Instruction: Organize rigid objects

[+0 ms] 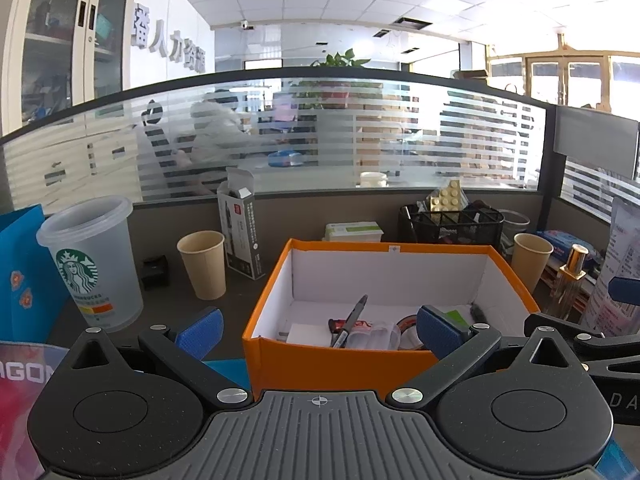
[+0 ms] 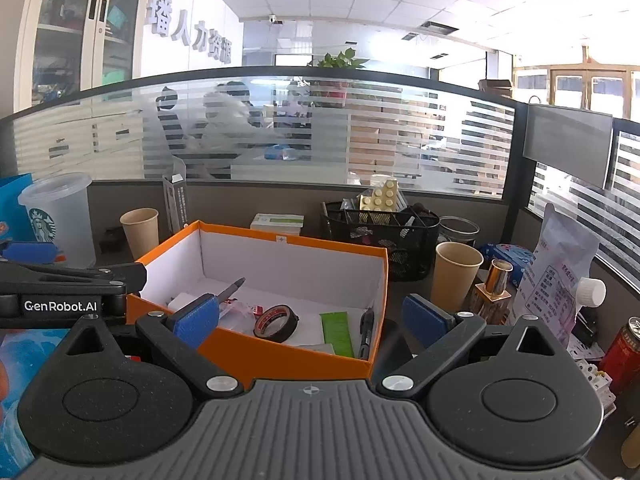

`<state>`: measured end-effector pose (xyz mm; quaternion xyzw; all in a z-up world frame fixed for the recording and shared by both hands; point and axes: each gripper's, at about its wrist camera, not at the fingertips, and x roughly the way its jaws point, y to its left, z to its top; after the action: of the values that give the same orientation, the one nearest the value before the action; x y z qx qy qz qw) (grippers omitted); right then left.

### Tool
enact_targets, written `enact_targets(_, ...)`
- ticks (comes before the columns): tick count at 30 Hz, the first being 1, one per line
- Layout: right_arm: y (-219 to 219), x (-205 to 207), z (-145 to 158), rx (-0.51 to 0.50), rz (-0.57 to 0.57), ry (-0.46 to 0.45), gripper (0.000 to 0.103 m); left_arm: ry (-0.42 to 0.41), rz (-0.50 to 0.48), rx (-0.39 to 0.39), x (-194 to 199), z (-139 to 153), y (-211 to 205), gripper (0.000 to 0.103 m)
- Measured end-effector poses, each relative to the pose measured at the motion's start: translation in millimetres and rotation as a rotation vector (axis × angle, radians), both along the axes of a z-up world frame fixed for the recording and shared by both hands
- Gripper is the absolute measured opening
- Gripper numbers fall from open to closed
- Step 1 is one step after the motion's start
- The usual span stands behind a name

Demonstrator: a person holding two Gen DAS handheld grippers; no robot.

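A desk [image 1: 236, 304] backed by a striped glass partition [image 1: 400, 136] fills both views, and at the centre of each frame sits the largest thing on it, an open orange box [image 1: 276, 284] with white inner walls. Inside the box, low in the middle of the frame, lie a grey pen [image 2: 231, 289] leaning toward the upper right, a roll of dark tape [image 2: 277, 322], a green flat packet [image 2: 338, 332], a black marker [image 2: 366, 330] against the right wall and some white and clear pieces too jumbled to name. At the left edge of the left wrist view stands a translucent Starbucks cup [image 1: 90, 260], with a paper cup [image 1: 203, 264] just right of it and a tall grey carton [image 1: 240, 228] behind that. Right of the box are a black mesh organiser [image 2: 380, 236] with a yellow studded brick [image 2: 382, 196] sticking out of it, a second paper cup [image 2: 456, 276], a gold-capped bottle [image 2: 494, 284] and, at the far right edge, a red can [image 2: 622, 354]. The left gripper [image 1: 318, 330] hovers at the near wall of the box, its blue fingers spread wide and holding nothing. The right gripper [image 2: 316, 320] is likewise wide apart and empty, its left pad over the box's near left corner and its right pad outside the box's right wall.
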<state>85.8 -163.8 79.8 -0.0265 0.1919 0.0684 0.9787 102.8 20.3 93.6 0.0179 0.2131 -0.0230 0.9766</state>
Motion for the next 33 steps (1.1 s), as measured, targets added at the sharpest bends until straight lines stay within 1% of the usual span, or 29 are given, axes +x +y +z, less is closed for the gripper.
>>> enact_targets(33, -4.0, -1.7, -3.1, -0.004, -0.009, 0.004, 0.099, -0.008, -0.009, 0.011, -4.3, -1.1, -2.6, 0.103)
